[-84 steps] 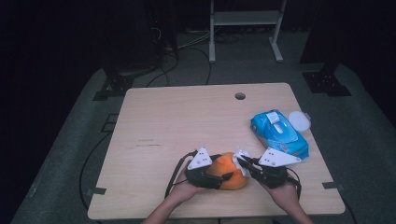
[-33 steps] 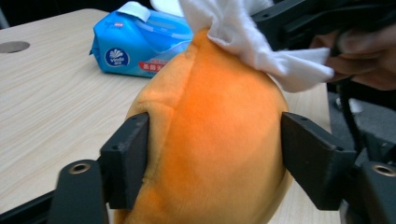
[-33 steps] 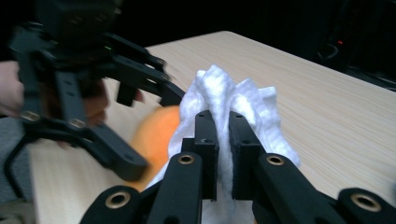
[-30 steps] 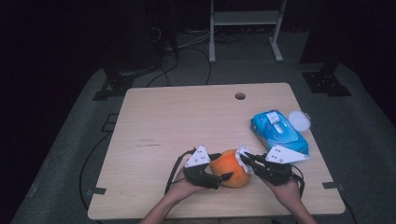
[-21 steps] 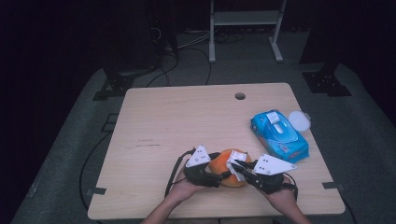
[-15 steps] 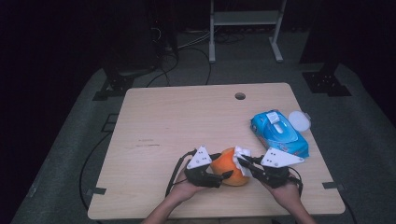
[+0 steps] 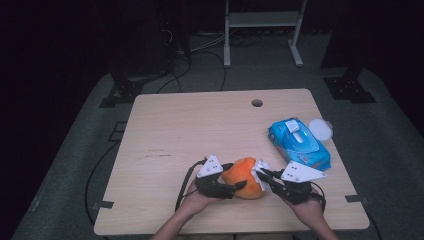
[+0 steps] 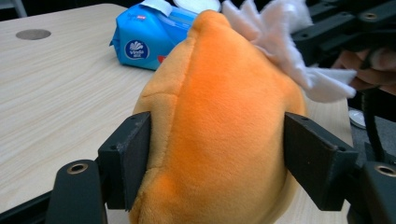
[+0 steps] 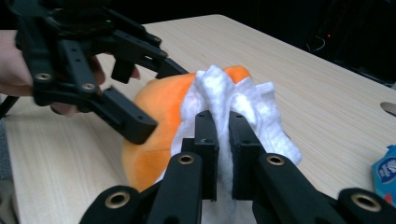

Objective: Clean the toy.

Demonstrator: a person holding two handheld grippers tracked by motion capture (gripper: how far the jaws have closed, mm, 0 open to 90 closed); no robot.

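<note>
Wiping is the step in hand: the right tongs [image 9: 219,154], jaws closed tight on a bunched white wipe [image 9: 233,100], press that wipe against the orange plush toy [image 7: 244,178], while the left tongs [image 8: 229,154] steady the toy from the opposite side. The left jaws have just been opening a little, yet both pads bear on the toy's flanks in the left gripper view. The next move, as judged, calls for drawing the wipe across the plush surface under light pressure, with the left grip held firm against sliding. The toy is rounded, soft, bright orange, with a visible seam. It rests on the worktop [image 7: 200,130] near the front edge. Farther right lies a blue wipes pack [image 7: 298,142], with a white lid [image 7: 320,129] just beyond.
</note>
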